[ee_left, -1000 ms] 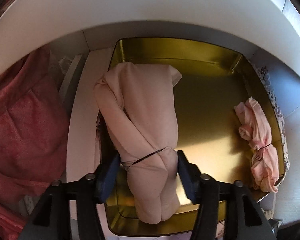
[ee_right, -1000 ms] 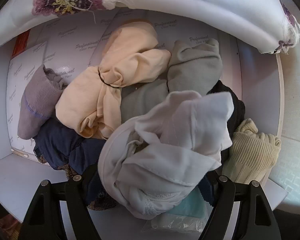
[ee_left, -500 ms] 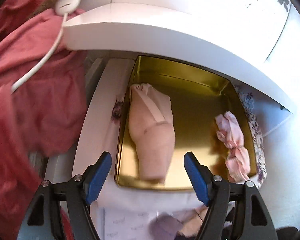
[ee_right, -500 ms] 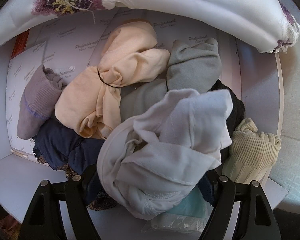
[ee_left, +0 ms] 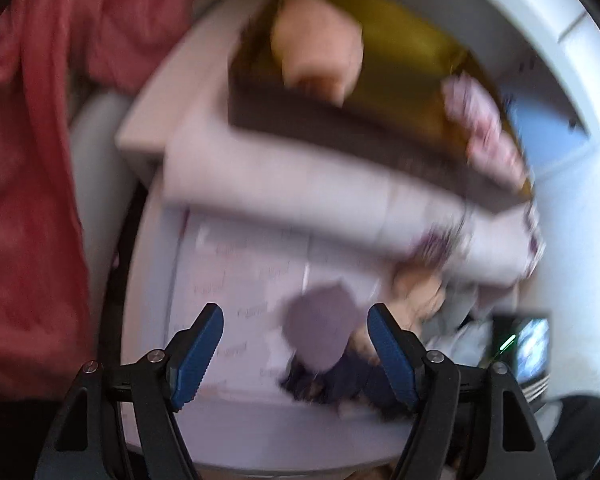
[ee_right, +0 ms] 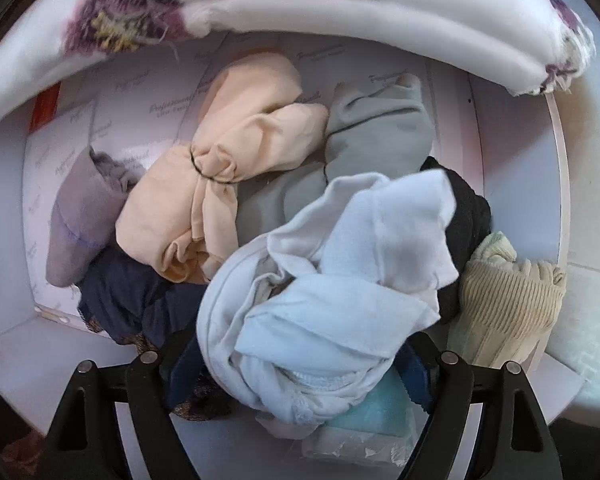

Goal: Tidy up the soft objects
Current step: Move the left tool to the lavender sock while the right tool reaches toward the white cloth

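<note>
Where left blurs, gold tin [ee_left: 412, 52], right white bundle [ee_right: 340, 280]

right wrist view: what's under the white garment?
The white garment tops the pile. Showing at its edges: a grey piece, a black one, navy fabric and something pale blue below. Whatever lies directly beneath is covered.

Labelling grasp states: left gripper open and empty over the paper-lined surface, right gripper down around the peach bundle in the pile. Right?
Not quite. The right gripper is around the white bundle, not the peach bundle, which lies apart further back; the right wrist view shows it. Its jaws are opening. The rest holds: the left gripper is open and empty.
</note>
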A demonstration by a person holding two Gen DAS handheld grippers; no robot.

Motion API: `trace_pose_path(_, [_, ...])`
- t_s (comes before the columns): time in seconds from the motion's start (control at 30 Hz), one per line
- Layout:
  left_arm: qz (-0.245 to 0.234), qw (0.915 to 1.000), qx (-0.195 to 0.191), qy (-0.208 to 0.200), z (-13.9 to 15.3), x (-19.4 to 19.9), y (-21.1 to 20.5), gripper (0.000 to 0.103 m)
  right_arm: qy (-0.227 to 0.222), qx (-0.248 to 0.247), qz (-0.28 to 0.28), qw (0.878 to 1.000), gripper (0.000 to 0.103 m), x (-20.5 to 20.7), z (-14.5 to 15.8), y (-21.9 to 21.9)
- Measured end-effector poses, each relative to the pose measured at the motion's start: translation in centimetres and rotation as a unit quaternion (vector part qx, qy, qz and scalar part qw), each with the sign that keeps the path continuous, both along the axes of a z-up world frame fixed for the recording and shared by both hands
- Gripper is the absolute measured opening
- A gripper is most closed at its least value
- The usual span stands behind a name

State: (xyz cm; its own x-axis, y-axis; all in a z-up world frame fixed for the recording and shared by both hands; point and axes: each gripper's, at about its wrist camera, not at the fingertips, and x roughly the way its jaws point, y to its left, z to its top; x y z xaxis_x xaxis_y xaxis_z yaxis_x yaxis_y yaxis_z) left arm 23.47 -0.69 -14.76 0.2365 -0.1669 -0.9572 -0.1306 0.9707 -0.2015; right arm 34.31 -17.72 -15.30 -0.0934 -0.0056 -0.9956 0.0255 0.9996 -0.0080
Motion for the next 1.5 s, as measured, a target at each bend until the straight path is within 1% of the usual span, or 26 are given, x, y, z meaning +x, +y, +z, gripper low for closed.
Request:
trace_pose_path(0.1, [-0.014, 0.9992, 0.023, 0.029, -2.0, -0.7, -0.2, 0.076, -0.004, 0.018, -0.029, 0.999, 0.084, 0.1, 0.3, -1.1])
trace_pose_path(0.17, [-0.018, 0.9987, 0.02, 0.043, -2.8, -0.8, -0.2, 0.076, -0.007, 0.031, -0.05, 0.998, 0.084, 0.1, 0.6, -1.9])
trace_pose_path(0.33, [-0.053, 0.9968, 0.034, 0.049, -3.5, -1.2, -1.7, 0.076, -0.009, 0.045, -0.075, 0.996, 0.084, 0.0, 1.0, -3.0])
trace_pose_path(0.4, [-0.066, 0.9956, 0.036, 0.056, -3.9, -1.0, -2.4, 0.076, -0.011, 0.059, -0.091, 0.994, 0.084, 0.0, 1.2, -3.6])
trace_pose_path(0.5, [-0.079, 0.9937, 0.036, 0.072, -4.7, -1.3, -2.9, 0.076, -0.023, 0.082, -0.112, 0.99, 0.084, 0.3, 2.1, -4.6])
trace_pose_path(0.67, [-0.1, 0.99, 0.04, 0.091, -6.1, -1.2, -4.0, 0.076, -0.05, 0.116, -0.158, 0.979, 0.085, 0.9, 4.2, -7.2])
trace_pose_path(0.8, [-0.114, 0.9876, 0.045, 0.099, -6.7, -1.2, -4.7, 0.076, -0.057, 0.131, -0.195, 0.97, 0.085, 0.7, 5.3, -9.4])
trace_pose_path(0.83, [-0.116, 0.9871, 0.045, 0.1, -6.8, -1.2, -4.8, 0.076, -0.056, 0.131, -0.201, 0.969, 0.085, 0.3, 5.7, -9.3])
trace_pose_path(0.93, [-0.12, 0.9863, 0.044, 0.104, -7.0, -1.3, -5.1, 0.076, -0.054, 0.13, -0.207, 0.968, 0.085, 0.1, 5.9, -10.1])
trace_pose_path(1.07, [-0.126, 0.985, 0.044, 0.109, -7.5, -1.3, -5.2, 0.076, -0.048, 0.127, -0.199, 0.971, 0.085, -0.2, 6.3, -10.1])
trace_pose_path(1.17, [-0.13, 0.9842, 0.047, 0.111, -7.8, -1.4, -5.5, 0.076, -0.045, 0.131, -0.195, 0.971, 0.085, -0.3, 5.8, -8.4])
trace_pose_path(1.5, [-0.132, 0.984, 0.042, 0.112, -8.4, -1.6, -5.5, 0.076, -0.032, 0.124, -0.168, 0.977, 0.083, -0.3, 3.8, -5.4])
